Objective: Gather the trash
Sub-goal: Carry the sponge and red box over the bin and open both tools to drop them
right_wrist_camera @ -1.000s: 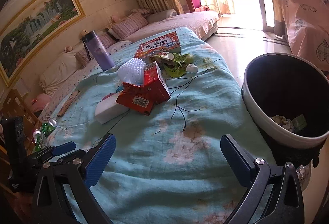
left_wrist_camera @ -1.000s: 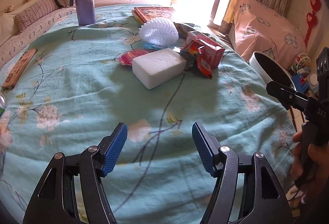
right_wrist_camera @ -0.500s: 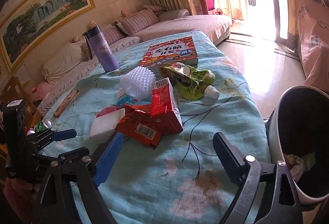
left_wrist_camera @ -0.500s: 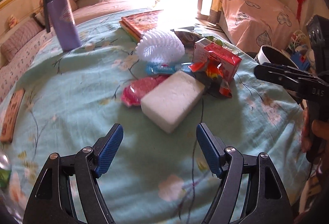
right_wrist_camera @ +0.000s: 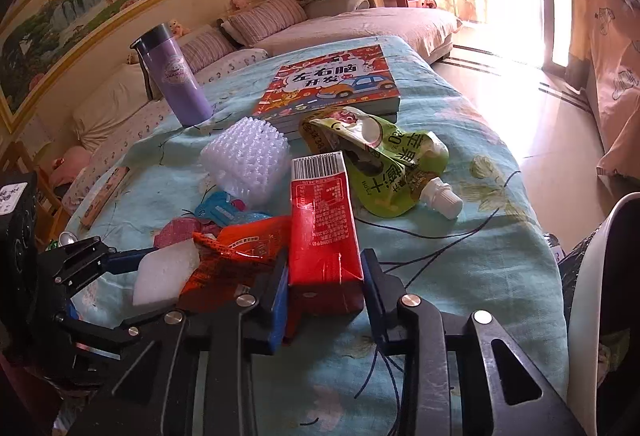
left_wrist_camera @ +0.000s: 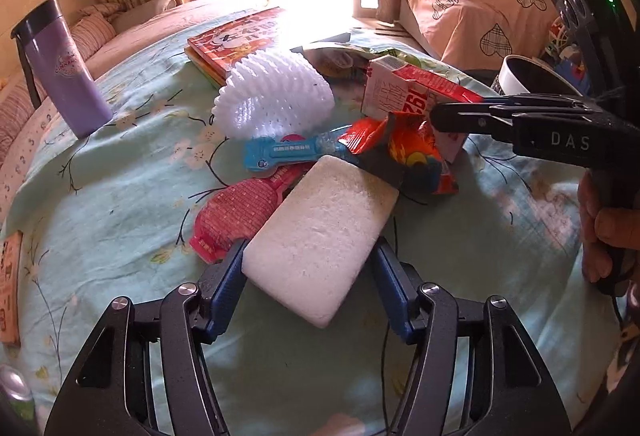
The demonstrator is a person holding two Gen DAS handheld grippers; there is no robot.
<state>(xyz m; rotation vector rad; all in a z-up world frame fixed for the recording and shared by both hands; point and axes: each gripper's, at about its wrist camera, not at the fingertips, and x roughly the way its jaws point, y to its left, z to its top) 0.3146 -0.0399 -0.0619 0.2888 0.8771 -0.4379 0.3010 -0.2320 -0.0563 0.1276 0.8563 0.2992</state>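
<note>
A table covered with a light-green flowered cloth point(left_wrist_camera: 120, 196) carries the litter; the white-rimmed bin point(right_wrist_camera: 592, 276) stands just off its edge at the right, so each piece has only a short way to travel.

The white foam block point(left_wrist_camera: 320, 236) lies at the near edge of the pile, one end resting on a pink wrapper point(left_wrist_camera: 236, 212). It looks light and stiff but crumbly, best taken across its short width. The left gripper point(left_wrist_camera: 308, 288) has just been closing around it; the left pad touches its side, the right pad seems a shade clear, so I judge the block is not yet clamped.

The red carton point(right_wrist_camera: 324, 236) is empty-looking, light, and will likely dent under pressure; its near end is the sensible place to hold. The right gripper point(right_wrist_camera: 324, 300) has just been closing and now has that end squeezed between its pads.

Both grippers point forward and downward at the table, side by side. A hand point(left_wrist_camera: 604, 236) holds the right gripper's handle.
</note>
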